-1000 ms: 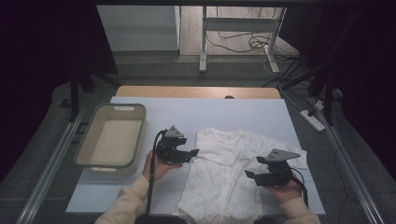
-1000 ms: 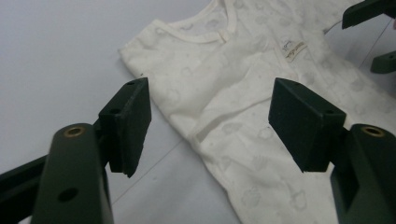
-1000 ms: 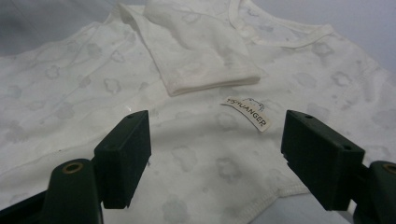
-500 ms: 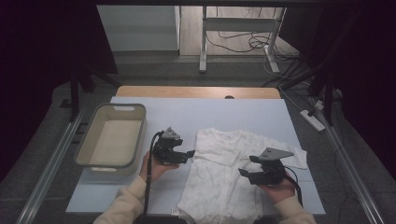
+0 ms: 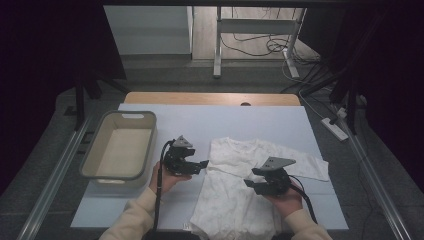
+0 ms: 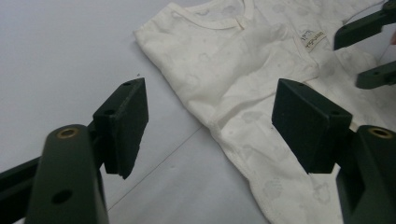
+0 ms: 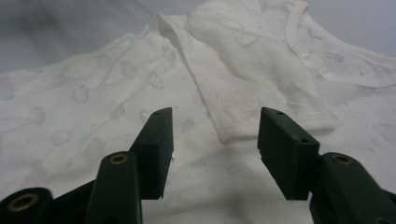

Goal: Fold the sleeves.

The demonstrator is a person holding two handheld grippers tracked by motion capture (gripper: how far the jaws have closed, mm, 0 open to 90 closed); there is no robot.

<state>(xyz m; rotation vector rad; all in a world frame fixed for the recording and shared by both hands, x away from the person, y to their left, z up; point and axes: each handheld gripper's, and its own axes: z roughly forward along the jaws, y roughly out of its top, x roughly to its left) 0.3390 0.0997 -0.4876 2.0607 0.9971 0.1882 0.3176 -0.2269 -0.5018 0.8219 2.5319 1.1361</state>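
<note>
A white printed baby garment (image 5: 235, 205) lies flat on the pale table (image 5: 210, 120), one sleeve stretched to the right (image 5: 305, 167). My left gripper (image 5: 202, 164) hovers at the garment's left edge, jaws open with the edge (image 6: 219, 112) and bare table between them. My right gripper (image 5: 248, 183) hangs low over the garment's middle. Its jaws have just been closing and stand apart, with the end of a folded sleeve (image 7: 233, 128) lying between them, untouched. In the left gripper view, the right gripper's jaws (image 6: 369, 51) show at the far right, above the garment's label (image 6: 312, 36).
A beige plastic basket (image 5: 150, 150) stands at the table's left, beside my left hand. A wooden strip (image 5: 210, 98) runs along the table's far edge. Cables and a power strip (image 5: 335, 129) lie on the floor beyond.
My right gripper has slid to the left, from near the right sleeve to over the garment's middle. The left gripper has stayed where it was.
</note>
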